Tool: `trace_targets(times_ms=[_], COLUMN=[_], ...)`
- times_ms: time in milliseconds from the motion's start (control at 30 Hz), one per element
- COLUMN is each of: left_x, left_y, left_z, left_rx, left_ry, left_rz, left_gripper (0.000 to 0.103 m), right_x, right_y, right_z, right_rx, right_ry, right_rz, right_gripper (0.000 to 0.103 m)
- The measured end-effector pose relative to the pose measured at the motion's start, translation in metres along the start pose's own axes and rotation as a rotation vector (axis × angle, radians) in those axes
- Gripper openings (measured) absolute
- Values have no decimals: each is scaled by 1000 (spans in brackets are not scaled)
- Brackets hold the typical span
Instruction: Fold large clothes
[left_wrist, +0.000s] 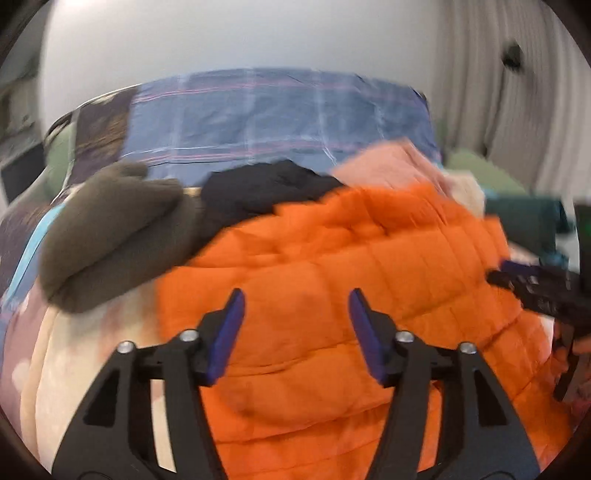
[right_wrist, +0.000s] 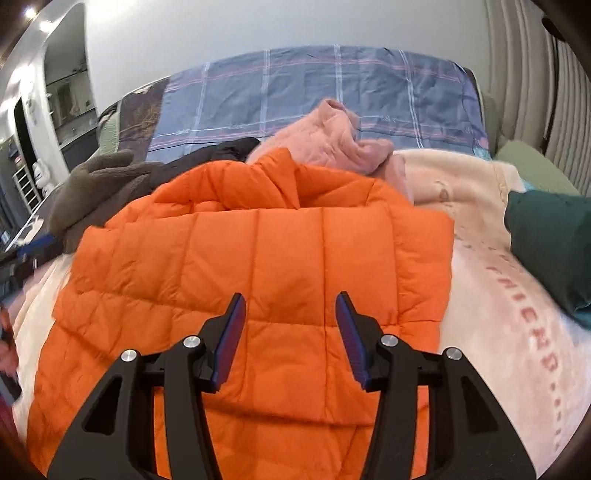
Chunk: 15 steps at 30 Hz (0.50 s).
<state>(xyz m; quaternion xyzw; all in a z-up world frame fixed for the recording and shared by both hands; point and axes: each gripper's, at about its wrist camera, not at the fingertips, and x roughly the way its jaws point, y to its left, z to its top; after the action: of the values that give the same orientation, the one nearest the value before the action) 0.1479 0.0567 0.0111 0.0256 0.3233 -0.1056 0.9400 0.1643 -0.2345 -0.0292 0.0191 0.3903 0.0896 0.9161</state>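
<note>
Bed surface with cream blanket (right_wrist: 480, 236) supports the orange quilted jacket (right_wrist: 258, 251), lying flat; left gripper (left_wrist: 295, 299) and right gripper (right_wrist: 290, 301) hover above it, jaws spread, gripping nothing.

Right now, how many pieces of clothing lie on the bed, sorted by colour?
Orange puffer jacket: 1
Pink garment: 1
Brown fleece: 1
Black garment: 1
Dark green garment: 1
Total: 5

A blue plaid sheet (right_wrist: 332, 92) lies beyond a cream blanket (right_wrist: 480, 229), near pleated curtains (right_wrist: 535, 92).
</note>
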Motion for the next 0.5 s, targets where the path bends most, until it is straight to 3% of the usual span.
trace_targets(times_ms=[67, 100, 133, 233, 500], left_x=[34, 58, 72, 77, 76], left_y=[-16, -21, -22, -23, -14], left_z=[-11, -24, -34, -36, -36], left_rx=[58, 89, 115, 123, 85], left_ry=[82, 135, 129, 124, 150], left_rz=[28, 50, 65, 89, 35], left_gripper=[66, 69, 69, 70, 71], right_x=[35, 44, 48, 48, 44], right_y=[-3, -4, 0, 9, 1], right_z=[-17, -26, -31, -30, -34], right_rx=[11, 0, -21, -65, -26], right_ry=[76, 65, 40, 28, 12], right_rz=[-27, -36, -47, -100, -51], right_gripper=[56, 56, 57, 59, 61])
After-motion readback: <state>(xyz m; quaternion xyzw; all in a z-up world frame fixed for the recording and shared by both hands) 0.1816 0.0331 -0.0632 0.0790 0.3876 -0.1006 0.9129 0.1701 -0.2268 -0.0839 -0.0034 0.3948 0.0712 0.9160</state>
